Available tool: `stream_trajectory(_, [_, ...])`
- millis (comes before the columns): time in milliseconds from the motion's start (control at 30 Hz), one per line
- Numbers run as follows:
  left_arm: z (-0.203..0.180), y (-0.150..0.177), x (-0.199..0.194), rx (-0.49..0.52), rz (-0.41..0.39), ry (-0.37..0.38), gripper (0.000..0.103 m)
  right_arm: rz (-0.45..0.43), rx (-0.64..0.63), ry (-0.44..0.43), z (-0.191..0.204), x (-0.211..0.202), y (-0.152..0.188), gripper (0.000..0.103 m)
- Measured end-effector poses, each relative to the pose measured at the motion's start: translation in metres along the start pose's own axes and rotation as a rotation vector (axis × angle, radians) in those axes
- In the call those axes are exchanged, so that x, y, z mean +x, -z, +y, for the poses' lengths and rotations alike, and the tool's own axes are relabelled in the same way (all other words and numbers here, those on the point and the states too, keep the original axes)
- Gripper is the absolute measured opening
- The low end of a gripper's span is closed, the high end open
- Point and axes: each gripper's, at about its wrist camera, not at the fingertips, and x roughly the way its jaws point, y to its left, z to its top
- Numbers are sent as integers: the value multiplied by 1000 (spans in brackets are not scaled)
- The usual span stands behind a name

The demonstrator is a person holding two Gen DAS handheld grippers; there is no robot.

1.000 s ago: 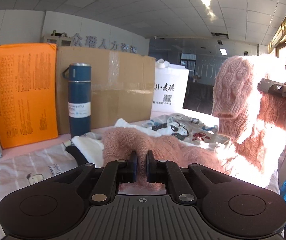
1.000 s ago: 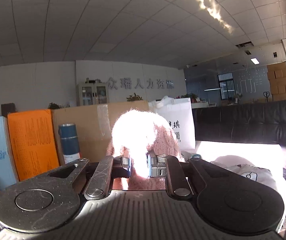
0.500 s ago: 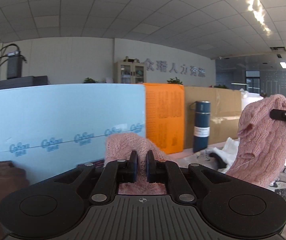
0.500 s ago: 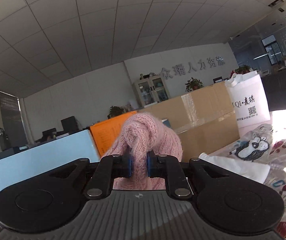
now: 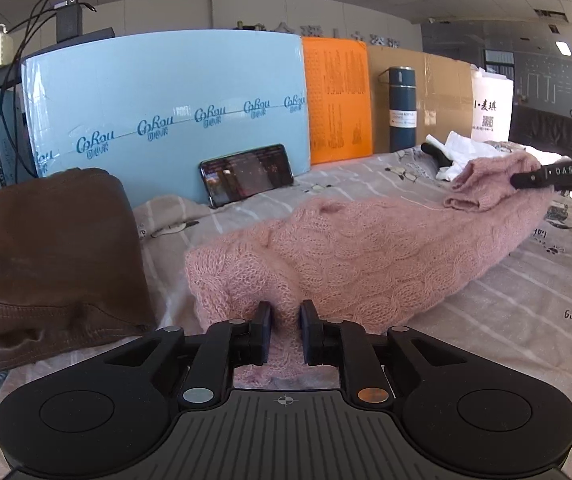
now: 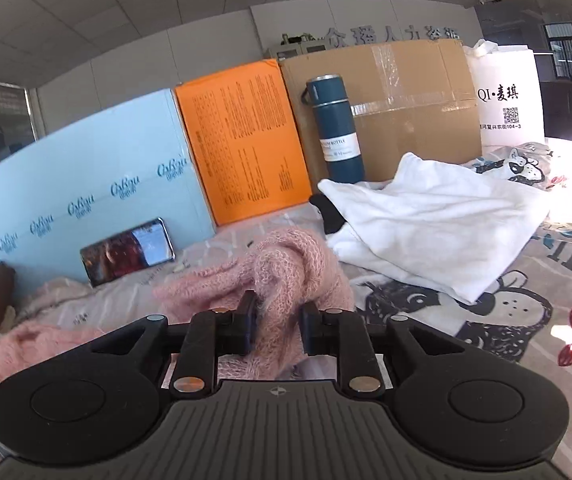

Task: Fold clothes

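Note:
A pink cable-knit sweater [image 5: 385,256] lies stretched across the patterned bedsheet [image 5: 525,300]. My left gripper [image 5: 284,320] is shut on the sweater's near end, knit bunched between its fingers. The right gripper's finger [image 5: 545,176] shows at the far right in the left wrist view, pinching the sweater's other end. In the right wrist view my right gripper [image 6: 276,316] is shut on a fold of the pink sweater [image 6: 286,272]; more of it trails to the lower left.
A brown leather cushion [image 5: 46,256] sits left. A phone [image 5: 248,178] leans on a light blue panel [image 5: 166,112]. An orange panel [image 6: 246,140], a blue bottle [image 6: 335,124] and a cardboard box [image 6: 405,100] line the back. A white garment [image 6: 437,220] lies right.
Both grippers have come down from the air to the bed with the sweater. It hung between them before and now lies stretched along the sheet. Both stay shut on it.

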Motion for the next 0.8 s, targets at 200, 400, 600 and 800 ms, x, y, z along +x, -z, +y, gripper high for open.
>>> stream_trajectory(200, [9, -3, -9, -65, -93, 31, 85, 11, -239, 58, 7, -9, 16, 78])
stream_trajectory(400, [17, -15, -3, -80, -150, 46, 103, -4, -436, -51, 33, -15, 18, 93])
stream_trajectory(600, [29, -28, 8, -105, -207, 57, 103, 12, -605, -118, 57, 0, 16, 97])
stream_trajectory(800, [44, -47, 50, -67, -56, 114, 103, 66, -577, -123, 51, 25, 14, 97])
